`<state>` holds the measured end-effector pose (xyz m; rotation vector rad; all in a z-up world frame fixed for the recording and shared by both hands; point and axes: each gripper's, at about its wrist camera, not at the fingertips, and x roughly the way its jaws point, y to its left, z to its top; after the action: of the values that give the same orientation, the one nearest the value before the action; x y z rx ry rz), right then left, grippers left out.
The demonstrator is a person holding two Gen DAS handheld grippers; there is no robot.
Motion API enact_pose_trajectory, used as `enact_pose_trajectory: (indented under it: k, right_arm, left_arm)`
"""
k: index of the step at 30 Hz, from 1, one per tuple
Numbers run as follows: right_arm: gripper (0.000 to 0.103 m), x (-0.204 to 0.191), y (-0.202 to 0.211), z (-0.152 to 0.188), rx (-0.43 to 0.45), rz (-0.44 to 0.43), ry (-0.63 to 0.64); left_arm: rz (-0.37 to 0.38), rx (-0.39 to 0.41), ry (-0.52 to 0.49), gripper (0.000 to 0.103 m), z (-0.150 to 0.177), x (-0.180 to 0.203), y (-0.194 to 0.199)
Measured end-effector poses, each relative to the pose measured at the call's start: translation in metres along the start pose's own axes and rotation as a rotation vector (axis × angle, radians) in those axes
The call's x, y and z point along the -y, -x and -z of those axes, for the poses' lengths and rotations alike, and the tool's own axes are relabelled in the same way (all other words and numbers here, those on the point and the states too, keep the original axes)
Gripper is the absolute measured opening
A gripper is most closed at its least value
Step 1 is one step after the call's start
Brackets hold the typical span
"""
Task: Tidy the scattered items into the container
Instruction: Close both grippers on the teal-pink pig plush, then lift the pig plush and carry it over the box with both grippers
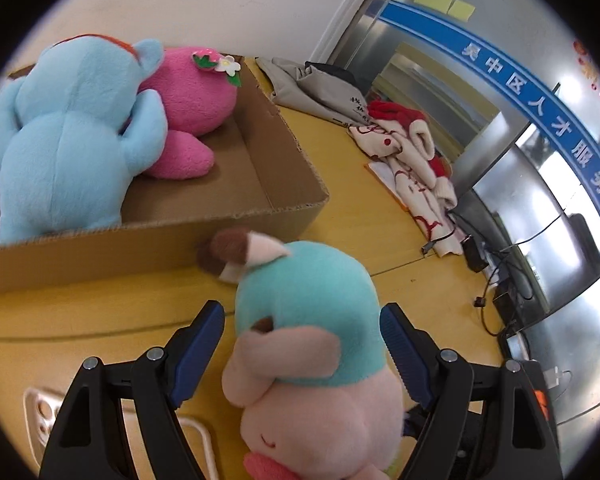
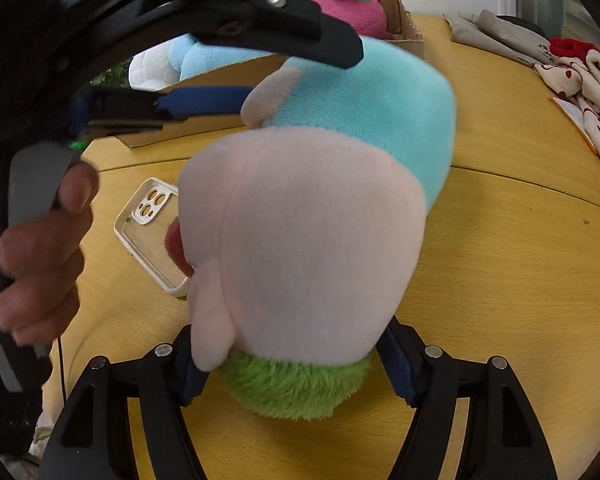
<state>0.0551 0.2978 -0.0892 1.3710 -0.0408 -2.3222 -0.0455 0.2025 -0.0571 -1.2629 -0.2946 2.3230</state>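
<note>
Flanking fuzzy teal-and-pink plush (image 1: 312,344); corrugated cardboard box (image 1: 284,168) beyond

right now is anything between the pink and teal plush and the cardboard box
Nothing visible blocks it. The pink and teal plush lies just in front of the cardboard box near wall, and the box's right half is bare. The blue plush and magenta plush fill only the left side.

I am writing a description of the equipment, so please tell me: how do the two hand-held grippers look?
Both look alike. The left hand-held gripper and right hand-held gripper have black plastic linkage arms with open triangular cut-outs and silver pivot screws. Their fingers carry dark blue ribbed pads. A small orange part shows on the left one's body. The bare hand grips a grey lever; no sleeve shows.
</note>
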Motion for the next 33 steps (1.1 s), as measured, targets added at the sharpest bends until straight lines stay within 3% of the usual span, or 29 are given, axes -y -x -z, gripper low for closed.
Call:
enact_pose_trajectory:
  k: [1,5,9,14,15,16,25,33]
  right_arm:
    - [0.077,0.0,0.003,0.0,0.001,0.003,0.0]
    - [0.077,0.001,0.019,-0.001,-0.007,0.01,-0.004]
    - [0.095,0.001,0.043,-0.003,0.022,-0.036,-0.042]
    - [0.099,-0.012,0.06,-0.015,0.053,-0.037,-0.047]
    - [0.096,-0.014,0.056,-0.017,0.042,-0.008,-0.051]
    - [0.086,-0.016,0.051,-0.015,0.031,0.015,-0.054]
    - [0.074,-0.035,0.059,-0.006,0.041,0.02,-0.018]
    - [0.071,-0.065,0.087,0.015,0.11,0.046,0.058]
  left_arm:
    - [-0.008,-0.036,0.0,0.08,-0.003,-0.002,-0.008]
    - [0.09,-0.117,0.012,0.077,-0.001,-0.005,-0.027]
    - [0.074,-0.118,-0.015,0.072,0.003,-0.002,-0.025]
    - [0.068,-0.121,-0.001,0.069,0.007,-0.002,-0.021]
    - [0.068,-0.122,-0.001,0.068,0.007,-0.002,-0.02]
    - [0.065,-0.121,0.002,0.067,0.007,-0.002,-0.02]
    - [0.08,-0.102,0.016,0.062,0.014,-0.004,-0.006]
    - [0.117,0.0,-0.007,0.06,0.012,0.001,0.039]
